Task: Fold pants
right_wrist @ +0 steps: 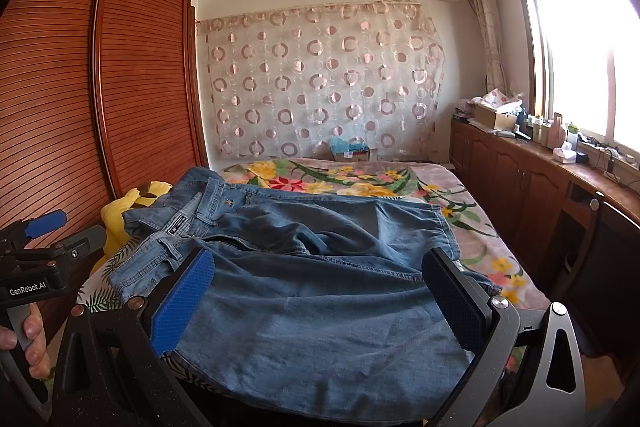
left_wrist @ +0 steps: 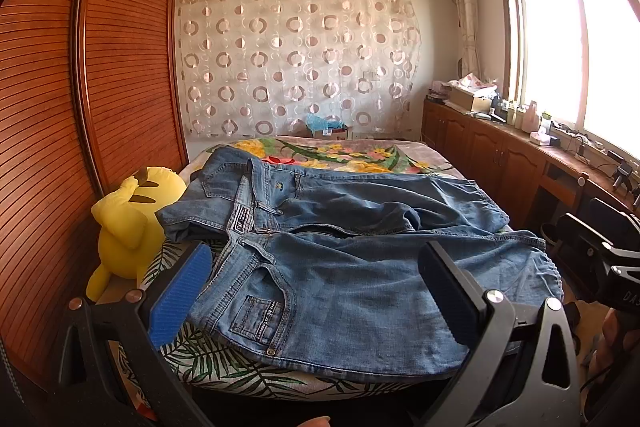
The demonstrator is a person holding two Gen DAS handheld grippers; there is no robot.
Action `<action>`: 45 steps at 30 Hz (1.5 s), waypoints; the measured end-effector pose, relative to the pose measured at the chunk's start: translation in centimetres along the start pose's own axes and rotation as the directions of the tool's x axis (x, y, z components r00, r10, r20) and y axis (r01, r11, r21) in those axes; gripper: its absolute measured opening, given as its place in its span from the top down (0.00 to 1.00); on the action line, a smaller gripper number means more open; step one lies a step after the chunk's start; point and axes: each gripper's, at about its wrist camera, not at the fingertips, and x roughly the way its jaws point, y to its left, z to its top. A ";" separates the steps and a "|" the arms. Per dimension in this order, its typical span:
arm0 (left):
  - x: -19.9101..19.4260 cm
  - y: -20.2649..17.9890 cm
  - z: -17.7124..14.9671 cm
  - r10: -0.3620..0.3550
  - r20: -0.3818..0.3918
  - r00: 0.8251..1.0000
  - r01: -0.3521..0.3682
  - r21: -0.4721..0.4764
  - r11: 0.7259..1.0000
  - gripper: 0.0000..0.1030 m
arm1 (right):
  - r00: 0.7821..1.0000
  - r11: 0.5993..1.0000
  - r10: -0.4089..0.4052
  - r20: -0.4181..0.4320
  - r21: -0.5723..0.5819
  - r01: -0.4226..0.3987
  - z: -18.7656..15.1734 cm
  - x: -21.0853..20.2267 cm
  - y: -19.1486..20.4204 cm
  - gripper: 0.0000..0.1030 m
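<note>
Currently: bed (left_wrist: 360, 155) with flowered blanket, spanning room between wooden wardrobe (left_wrist: 80, 87) and window-side cabinets (left_wrist: 500, 155). Blue jeans (left_wrist: 360, 267) spread across near end of bed, waistband toward wardrobe, legs toward window. Yellow plush toy (left_wrist: 128, 223) just beside waistband. Left gripper (left_wrist: 316, 291) spread wide, nothing held, above waistband area. Right gripper (right_wrist: 320, 295) spread wide, nothing held, above legs.

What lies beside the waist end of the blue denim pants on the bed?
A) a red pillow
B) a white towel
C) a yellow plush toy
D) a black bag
C: a yellow plush toy sits at the bed's edge next to the waistband of the blue denim pants, against the brown slatted wardrobe.
</note>
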 end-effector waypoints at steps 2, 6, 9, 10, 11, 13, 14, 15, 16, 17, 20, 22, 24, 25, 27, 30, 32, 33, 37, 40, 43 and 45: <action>0.0 0.0 -0.1 0.000 0.001 1.000 0.000 0.001 1.000 0.00 | 1.000 1.000 0.000 0.001 -0.001 0.000 0.0 0.0 0.0 0.00; 0.0 0.0 -0.1 -0.001 0.002 1.000 0.001 0.001 1.000 0.00 | 1.000 1.000 0.000 0.000 0.000 0.000 0.0 0.0 0.0 0.00; 0.0 0.0 -0.1 0.000 0.003 1.000 0.000 0.000 1.000 0.00 | 1.000 1.000 0.000 0.000 0.002 0.000 0.0 0.0 0.0 0.00; 0.0 0.0 0.0 0.000 0.002 1.000 0.000 0.000 1.000 0.00 | 1.000 1.000 0.000 0.000 0.002 0.000 0.0 0.0 0.0 0.00; 0.0 0.0 -0.1 0.000 0.003 1.000 0.000 0.001 1.000 0.00 | 1.000 1.000 -0.001 0.001 0.000 0.001 0.0 -0.1 0.0 0.00; 0.0 0.0 -0.1 0.000 0.004 1.000 0.000 0.000 1.000 0.00 | 1.000 1.000 -0.001 0.002 0.001 0.001 0.0 -0.1 0.0 0.00; 0.0 0.0 -0.1 0.000 0.004 1.000 0.000 0.000 1.000 0.00 | 1.000 1.000 -0.001 0.002 0.001 0.001 0.0 -0.1 0.0 0.00; 0.0 0.0 0.0 -0.001 0.004 1.000 0.001 0.000 1.000 0.00 | 1.000 1.000 -0.002 0.003 0.002 0.002 0.0 -0.1 0.0 0.00; -0.1 0.0 -0.1 0.000 0.004 1.000 0.000 0.000 1.000 0.00 | 1.000 1.000 -0.001 0.004 0.003 0.001 0.0 -0.1 -0.1 0.00; -0.1 0.0 -0.2 0.001 0.005 1.000 -0.001 0.000 1.000 0.00 | 1.000 1.000 -0.001 0.004 0.004 0.001 0.0 -0.1 -0.1 0.00; -0.1 0.0 -0.2 0.000 0.005 1.000 0.000 0.000 1.000 0.00 | 1.000 1.000 -0.002 0.006 0.004 0.002 0.0 -0.1 -0.2 0.00; -0.1 0.0 -0.1 0.000 0.004 1.000 0.000 0.000 1.000 0.00 | 1.000 1.000 -0.002 0.007 0.004 0.002 0.0 -0.2 -0.2 0.00; -0.1 0.0 -0.1 0.001 0.006 1.000 -0.001 0.000 1.000 0.00 | 1.000 1.000 -0.002 0.008 0.004 0.002 -0.1 -0.1 -0.1 0.00; -0.1 0.0 -0.1 0.001 0.006 1.000 -0.001 0.000 1.000 0.00 | 1.000 1.000 -0.002 0.008 0.004 0.002 -0.1 -0.1 -0.1 0.00; -0.1 0.0 -0.2 0.000 0.006 1.000 0.000 0.000 1.000 0.00 | 1.000 1.000 -0.002 0.009 0.004 0.002 -0.1 -0.1 -0.1 0.00; -0.1 0.0 -0.2 0.000 0.006 1.000 0.000 0.000 1.000 0.00 | 1.000 1.000 -0.003 0.009 0.005 0.003 -0.1 -0.1 -0.1 0.00; -0.1 0.0 -0.2 0.000 0.006 1.000 0.000 0.000 1.000 0.00 | 1.000 1.000 -0.003 0.008 0.006 0.003 -0.1 -0.1 -0.1 0.00; -0.1 0.0 -0.2 0.000 0.006 1.000 0.000 0.000 1.000 0.00 | 1.000 1.000 -0.003 0.008 0.006 0.003 -0.1 -0.1 -0.1 0.00; 0.0 0.0 -0.2 -0.001 0.005 1.000 0.001 -0.003 1.000 0.00 | 1.000 1.000 -0.002 0.003 0.006 0.002 -0.2 0.1 -0.1 0.00; 0.0 0.1 0.2 0.003 -0.012 1.000 -0.003 -0.004 1.000 0.00 | 1.000 1.000 0.000 -0.006 0.010 0.001 -0.3 0.3 -0.3 0.00; 0.4 -0.3 -0.3 0.001 -0.020 1.000 -0.001 -0.016 1.000 0.00 | 1.000 1.000 0.009 -0.013 0.018 -0.008 -0.4 0.4 -0.5 0.00; 0.8 -0.2 -0.6 0.000 -0.023 1.000 0.000 -0.021 1.000 0.00 | 1.000 1.000 0.005 -0.023 0.020 -0.004 -0.5 0.7 -0.7 0.00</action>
